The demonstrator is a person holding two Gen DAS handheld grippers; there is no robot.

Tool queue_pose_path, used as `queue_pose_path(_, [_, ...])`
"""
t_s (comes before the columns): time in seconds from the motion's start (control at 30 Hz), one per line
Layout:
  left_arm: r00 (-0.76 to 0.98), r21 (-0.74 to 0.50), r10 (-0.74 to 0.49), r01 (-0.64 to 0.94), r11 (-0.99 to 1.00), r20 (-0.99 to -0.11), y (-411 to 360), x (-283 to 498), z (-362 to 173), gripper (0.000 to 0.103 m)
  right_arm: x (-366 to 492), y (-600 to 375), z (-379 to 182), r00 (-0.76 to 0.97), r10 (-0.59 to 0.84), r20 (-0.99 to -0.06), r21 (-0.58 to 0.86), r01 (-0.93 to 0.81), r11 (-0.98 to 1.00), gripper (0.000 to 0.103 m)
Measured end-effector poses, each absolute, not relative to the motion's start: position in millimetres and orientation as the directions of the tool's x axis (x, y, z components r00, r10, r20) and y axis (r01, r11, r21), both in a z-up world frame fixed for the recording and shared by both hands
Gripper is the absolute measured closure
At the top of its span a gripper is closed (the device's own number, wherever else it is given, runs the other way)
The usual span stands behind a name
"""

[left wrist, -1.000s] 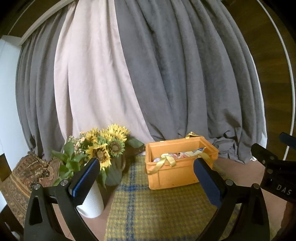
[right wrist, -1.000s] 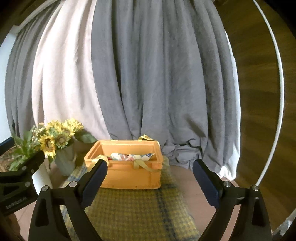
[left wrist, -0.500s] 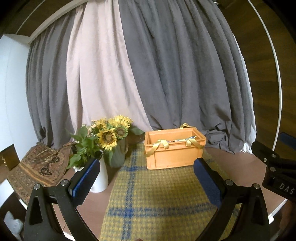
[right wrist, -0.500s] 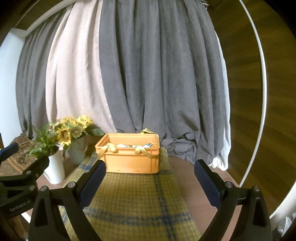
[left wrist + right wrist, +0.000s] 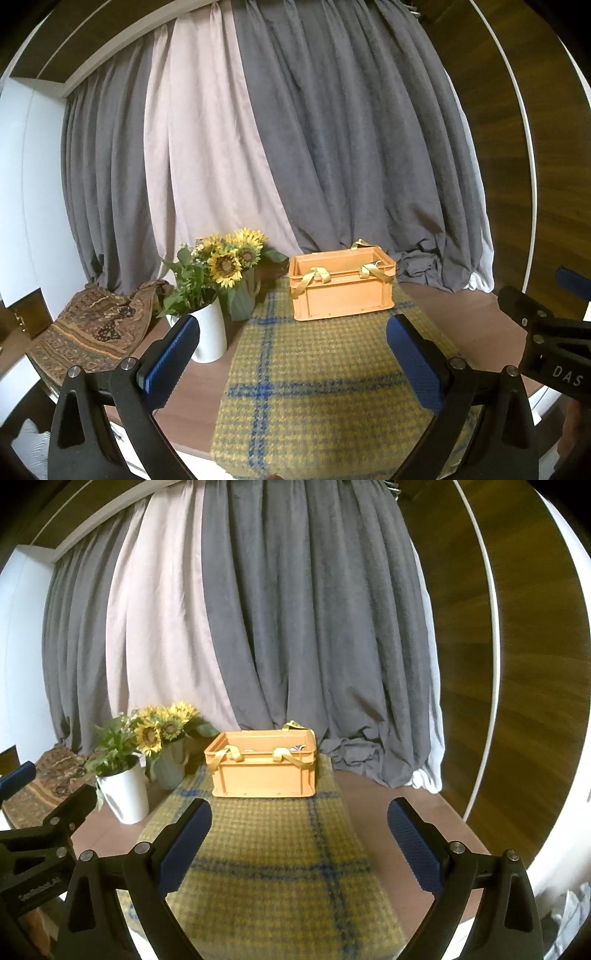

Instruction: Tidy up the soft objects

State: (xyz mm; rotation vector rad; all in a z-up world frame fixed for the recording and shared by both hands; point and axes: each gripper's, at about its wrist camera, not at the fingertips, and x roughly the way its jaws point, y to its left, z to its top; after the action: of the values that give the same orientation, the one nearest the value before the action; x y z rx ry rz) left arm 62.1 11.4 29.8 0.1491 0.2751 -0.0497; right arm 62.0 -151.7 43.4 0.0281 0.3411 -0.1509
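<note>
An orange plastic crate (image 5: 341, 293) stands at the far end of a yellow and blue plaid blanket (image 5: 317, 384); it also shows in the right wrist view (image 5: 264, 775). Yellow fabric straps (image 5: 314, 275) hang over its rim, and soft items lie inside, mostly hidden. My left gripper (image 5: 291, 365) is open and empty, held well back from the crate above the blanket. My right gripper (image 5: 299, 849) is open and empty, also well back from it. The right gripper's body shows at the right edge of the left wrist view (image 5: 554, 354).
A white vase of sunflowers (image 5: 210, 336) stands left of the blanket, with a green vase (image 5: 170, 764) behind it. A patterned brown cloth (image 5: 96, 332) lies at the far left. Grey and pink curtains (image 5: 295, 147) hang behind the brown table (image 5: 406, 812).
Both grippers have drawn back from the crate, which now looks smaller and farther away. More of the blanket and table shows. Both stay open and empty.
</note>
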Motion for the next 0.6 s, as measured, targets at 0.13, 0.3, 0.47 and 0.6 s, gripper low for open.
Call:
queue_pose_path(0.13, [0.964, 0.144, -0.027, 0.068, 0.987, -0.266, 12.5, 47.1, 31.4, 0.000, 48.8, -153.5, 44.1, 0.931, -0.146, -0.334, 0.008, 0.157, 0.988, 0.006])
queue_pose_path(0.3, [0.966, 0.142, -0.032, 0.071, 0.987, -0.258, 12.4, 31.5, 32.5, 0.000, 33.7, -155.0, 43.9, 0.930, -0.145, -0.337, 0.013, 0.158, 0.987, 0.006])
queue_pose_path(0.47, [0.968, 0.141, -0.038, 0.075, 0.987, -0.250, 10.8, 19.5, 33.4, 0.000, 22.2, -156.7, 44.6, 0.932, -0.150, -0.330, 0.010, 0.163, 0.987, 0.006])
queue_pose_path(0.6, [0.970, 0.146, -0.037, 0.074, 0.986, -0.241, 7.8, 11.9, 35.1, 0.000, 15.7, -159.7, 44.9, 0.932, -0.157, -0.328, 0.014, 0.171, 0.985, 0.006])
